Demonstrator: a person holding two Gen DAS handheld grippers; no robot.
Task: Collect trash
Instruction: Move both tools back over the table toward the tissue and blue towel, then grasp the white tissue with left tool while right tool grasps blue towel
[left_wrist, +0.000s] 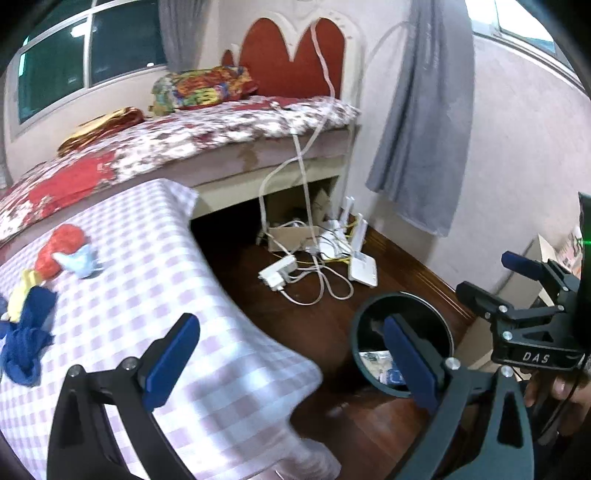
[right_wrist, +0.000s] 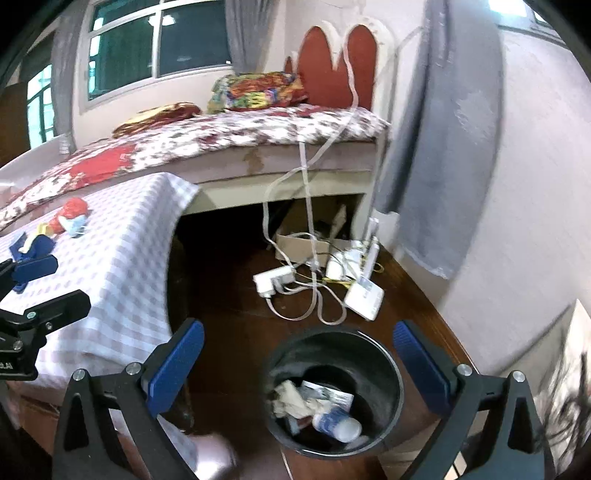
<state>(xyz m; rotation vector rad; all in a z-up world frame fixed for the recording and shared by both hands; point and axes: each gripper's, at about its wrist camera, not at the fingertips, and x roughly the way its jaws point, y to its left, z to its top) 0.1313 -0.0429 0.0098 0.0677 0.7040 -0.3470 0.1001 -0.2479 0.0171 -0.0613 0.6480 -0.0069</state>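
A black round bin (right_wrist: 332, 391) stands on the wooden floor beside the table; crumpled paper (right_wrist: 290, 400), a cup (right_wrist: 338, 424) and wrappers lie inside. My right gripper (right_wrist: 299, 363) hangs open and empty just above the bin. My left gripper (left_wrist: 291, 356) is open and empty over the table's corner, and the bin (left_wrist: 402, 343) shows behind its right finger. On the checked tablecloth (left_wrist: 140, 280) lie a red wrapper (left_wrist: 59, 247), a pale blue mask (left_wrist: 83, 262), a yellow scrap (left_wrist: 22, 295) and a blue cloth (left_wrist: 29, 343). The right gripper (left_wrist: 491, 280) also appears in the left wrist view.
A bed (right_wrist: 229, 136) with a floral cover stands behind the table. White routers (right_wrist: 364, 291), a power strip (right_wrist: 273, 280) and tangled cables (right_wrist: 317, 295) lie on the floor near a cardboard box (right_wrist: 303, 245). A grey curtain (right_wrist: 443, 147) hangs against the right wall.
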